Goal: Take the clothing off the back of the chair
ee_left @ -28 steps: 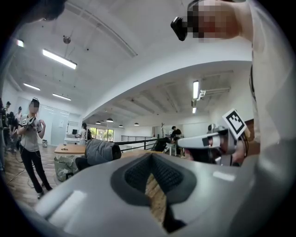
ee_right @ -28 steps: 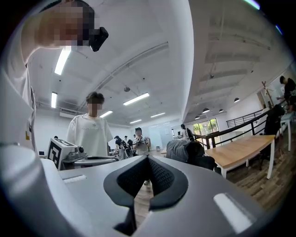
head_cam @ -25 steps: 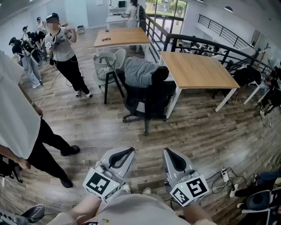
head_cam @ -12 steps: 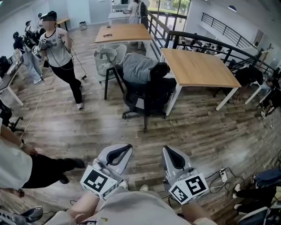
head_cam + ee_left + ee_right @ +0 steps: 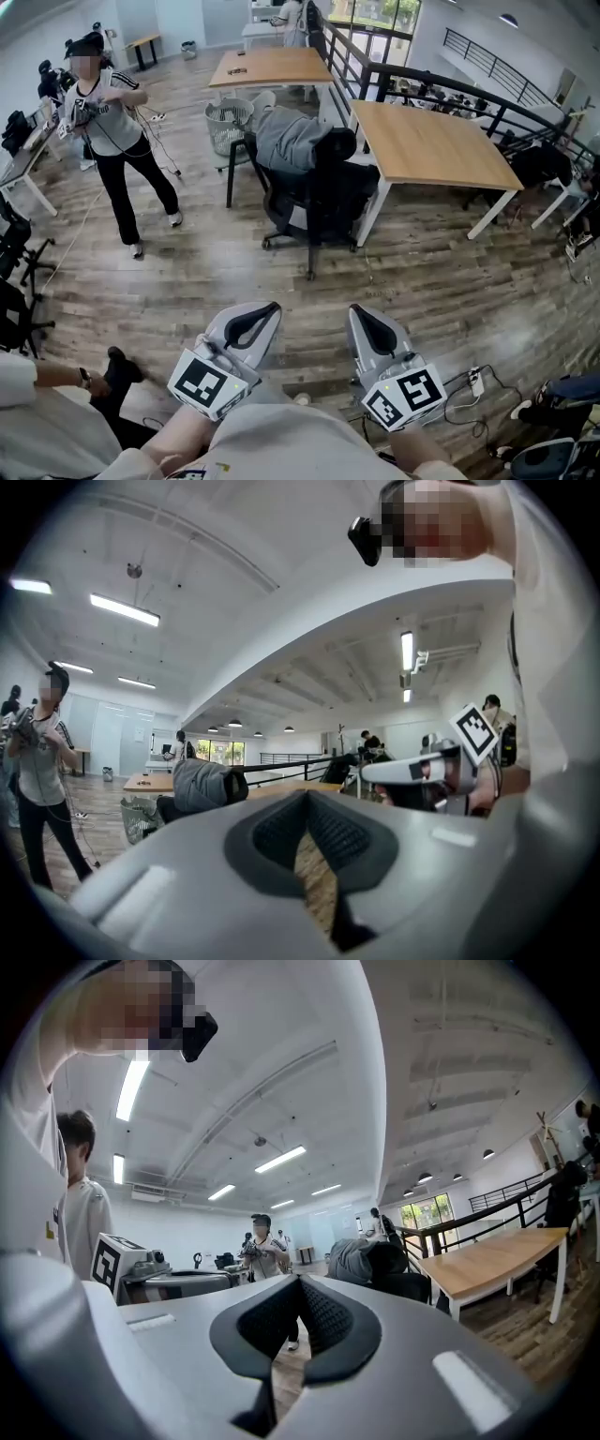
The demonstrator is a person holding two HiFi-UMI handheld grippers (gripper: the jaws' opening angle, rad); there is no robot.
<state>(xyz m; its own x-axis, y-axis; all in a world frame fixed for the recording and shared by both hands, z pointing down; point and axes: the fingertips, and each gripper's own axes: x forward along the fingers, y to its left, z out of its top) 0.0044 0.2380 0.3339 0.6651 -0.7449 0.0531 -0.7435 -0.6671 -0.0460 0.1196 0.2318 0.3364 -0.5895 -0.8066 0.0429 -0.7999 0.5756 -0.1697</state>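
Your left claw [image 5: 251, 325] and right claw [image 5: 372, 330] are closed, empty; meeting the clothing [image 5: 286, 141] ahead like that could shove the chair [image 5: 323, 202].

Bare wood floor [image 5: 216, 272] is lying open from the near edge up to the chair [image 5: 323, 202]. A table [image 5: 431, 150] is crowding the chair's right side, possibly touching it. A wire basket [image 5: 228, 125] is standing just behind its left. A person [image 5: 111, 141] is standing at far left, well apart.

Left gripper [image 5: 253, 325], right gripper [image 5: 373, 333]: jaws together
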